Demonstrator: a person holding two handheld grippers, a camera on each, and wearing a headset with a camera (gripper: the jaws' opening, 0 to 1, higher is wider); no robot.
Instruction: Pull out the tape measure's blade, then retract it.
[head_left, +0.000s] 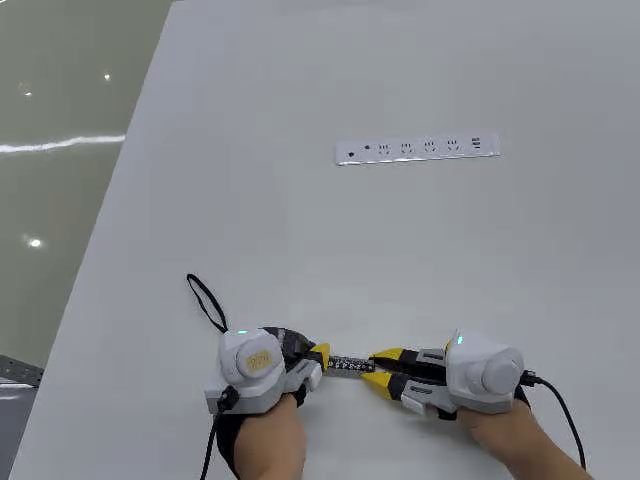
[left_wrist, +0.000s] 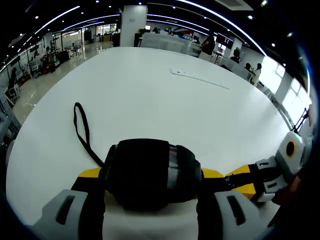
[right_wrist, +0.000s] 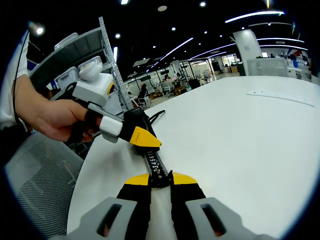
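You are grasping the black tape measure (left_wrist: 145, 165) with your left gripper (left_wrist: 151, 175), close to the near edge of the worktop (head_left: 400, 250). Your right gripper (right_wrist: 160, 179) is pinching the tip of the blade (right_wrist: 154, 162), and a short length is showing between both grippers.

We see a white counter (head_left: 300, 200) bearing a white power strip (head_left: 417, 149) lying flat, and nearer us, well apart from it, a black strap loop (head_left: 206, 301).
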